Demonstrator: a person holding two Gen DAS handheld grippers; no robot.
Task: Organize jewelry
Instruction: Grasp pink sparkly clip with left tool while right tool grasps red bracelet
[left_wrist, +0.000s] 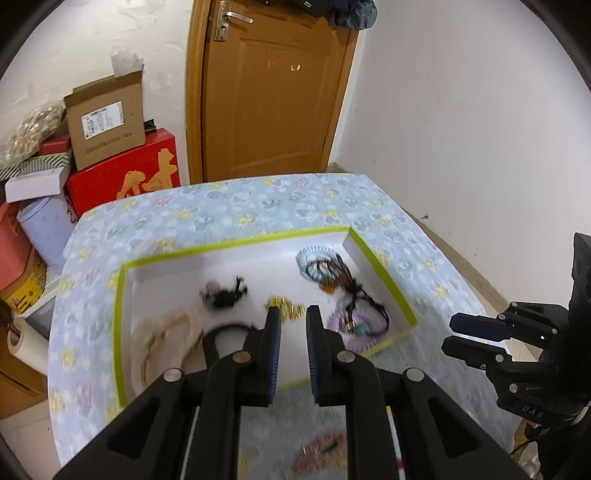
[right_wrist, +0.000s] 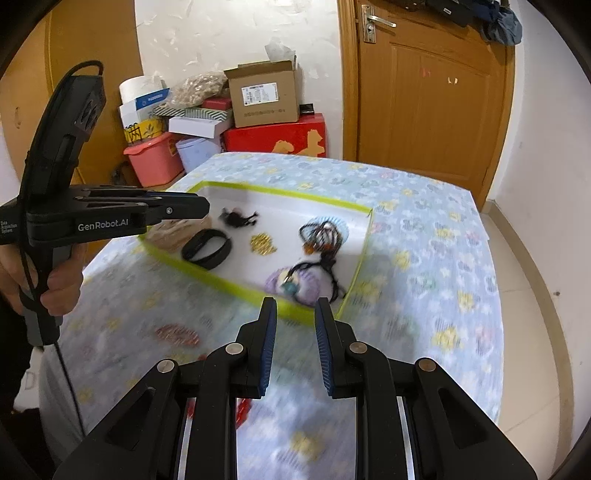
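Note:
A white tray with a yellow-green rim (left_wrist: 236, 243) (right_wrist: 295, 194) sits on the flowered table. It holds a gold piece (left_wrist: 286, 308) (right_wrist: 263, 243), a black band (right_wrist: 207, 248), a dark hair clip (left_wrist: 225, 295) (right_wrist: 238, 218), a blue coil with black cords (left_wrist: 317, 264) (right_wrist: 325, 230) and a purple coil (left_wrist: 364, 325) (right_wrist: 299, 284). A reddish bracelet (left_wrist: 321, 456) (right_wrist: 177, 334) lies on the cloth outside the tray. My left gripper (left_wrist: 293, 314) (right_wrist: 203, 208) is open and empty above the tray's near side. My right gripper (right_wrist: 295, 304) (left_wrist: 448, 334) is open and empty, just short of the tray's near edge.
Boxes, a pink tub and a red box (right_wrist: 277, 136) (left_wrist: 122, 173) are stacked beyond the table's far left edge. A wooden door (left_wrist: 269, 92) (right_wrist: 432, 103) stands behind. Small red pieces (right_wrist: 242, 408) lie on the cloth under my right gripper.

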